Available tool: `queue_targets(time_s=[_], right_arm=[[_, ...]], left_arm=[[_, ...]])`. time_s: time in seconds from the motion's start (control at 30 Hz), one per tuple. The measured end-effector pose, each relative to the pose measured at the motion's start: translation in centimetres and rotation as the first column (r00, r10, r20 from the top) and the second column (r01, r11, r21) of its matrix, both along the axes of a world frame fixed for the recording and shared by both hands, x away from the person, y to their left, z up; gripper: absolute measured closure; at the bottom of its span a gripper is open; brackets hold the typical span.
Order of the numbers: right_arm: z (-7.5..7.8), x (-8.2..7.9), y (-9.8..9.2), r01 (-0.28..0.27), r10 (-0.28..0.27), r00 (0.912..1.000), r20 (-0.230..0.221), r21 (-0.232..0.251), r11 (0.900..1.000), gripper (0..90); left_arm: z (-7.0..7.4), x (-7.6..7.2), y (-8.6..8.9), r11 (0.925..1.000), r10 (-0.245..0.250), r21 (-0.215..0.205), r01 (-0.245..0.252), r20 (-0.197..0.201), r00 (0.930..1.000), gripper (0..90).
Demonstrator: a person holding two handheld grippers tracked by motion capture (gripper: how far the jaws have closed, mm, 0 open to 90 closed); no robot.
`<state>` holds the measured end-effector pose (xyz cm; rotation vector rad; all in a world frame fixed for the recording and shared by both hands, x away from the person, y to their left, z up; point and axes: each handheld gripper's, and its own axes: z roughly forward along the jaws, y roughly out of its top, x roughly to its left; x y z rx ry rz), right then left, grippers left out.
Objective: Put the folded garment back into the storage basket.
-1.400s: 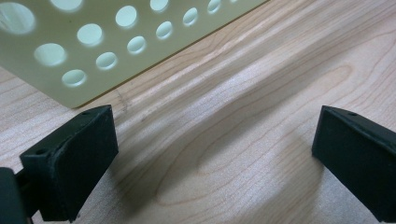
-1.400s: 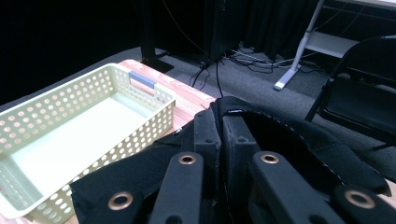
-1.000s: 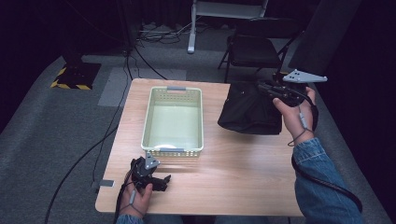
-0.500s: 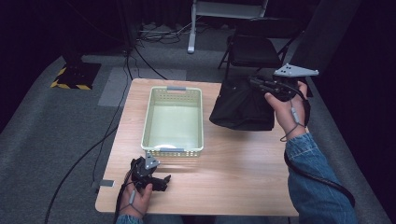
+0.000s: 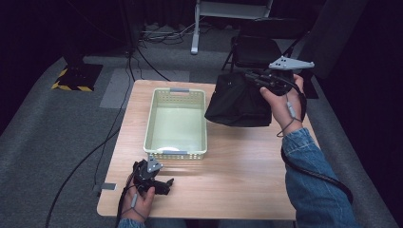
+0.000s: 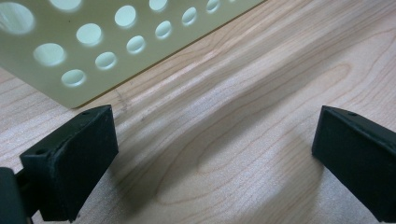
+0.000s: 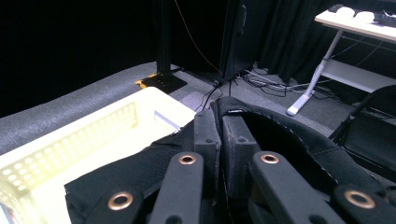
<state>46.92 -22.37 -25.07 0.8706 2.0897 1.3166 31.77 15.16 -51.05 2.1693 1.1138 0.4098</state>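
A black fabric bag hangs above the table's right side, its lower left corner over the rim of the pale green perforated basket. My right gripper is shut on the bag's top edge, jaws pressed together on the fabric in the right gripper view. My left gripper rests on the wooden table near the front edge, just before the basket's near wall. Its jaws stand wide open over bare wood, with nothing between them.
The basket has a white item lying at its near end. A black chair and a white table leg stand beyond the table. Cables cross the grey carpet at left. Bare wood spreads across the table's front right.
My right gripper has carried the bag leftward, toward the basket, and a little higher. The left gripper has stayed where it was.
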Motion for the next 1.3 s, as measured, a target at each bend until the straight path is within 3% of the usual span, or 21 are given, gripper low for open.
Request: queue_targets(time_s=[0.57,1.3], right_arm=[[1.0,0.2,3.1,-0.04,0.04,0.9991,0.015,0.015,0.999,85.8],[0.4,0.6,7.0,-0.087,0.086,0.9961,0.02,0.024,0.996,85.8]], left_arm=[[0.0,0.0,0.1,0.9999,0.015,0.0,-0.015,0.001,0.9999,0.2],[0.0,0.0,0.1,0.9999,0.015,0.001,-0.015,0.0,0.9999,0.2]])
